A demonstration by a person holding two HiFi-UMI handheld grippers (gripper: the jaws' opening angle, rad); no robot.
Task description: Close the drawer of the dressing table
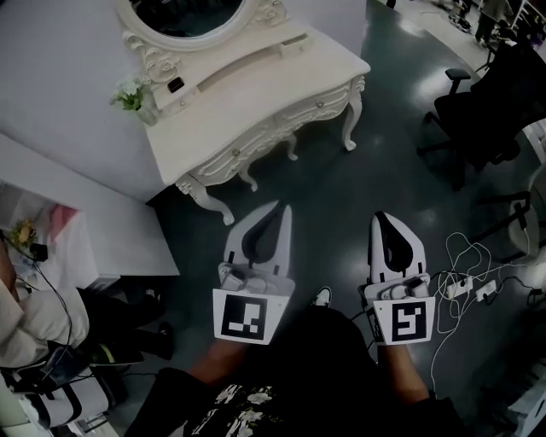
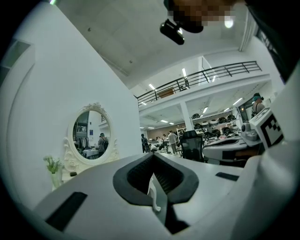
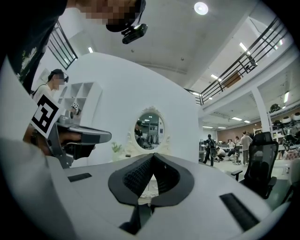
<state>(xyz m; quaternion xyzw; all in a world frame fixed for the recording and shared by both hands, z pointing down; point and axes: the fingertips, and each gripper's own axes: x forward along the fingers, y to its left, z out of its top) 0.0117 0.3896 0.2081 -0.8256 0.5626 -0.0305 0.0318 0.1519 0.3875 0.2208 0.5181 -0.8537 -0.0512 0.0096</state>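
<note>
1. Holding both grippers level above the floor, we face the table, which stands ahead against the wall, well apart from both.
2. Our left gripper has its jaws together at the tips, with nothing between them.
3. Our right gripper is likewise closed and empty.
4. The drawer sits under the tabletop and looks flush with the front.
5. A mirror and flowers stand on the table, and a chair is off to the right.

A dark, glossy floor lies under a black office chair. Left of the chair stands a white wall. Near the chair trail white cables, and high above it runs a railed balcony.
</note>
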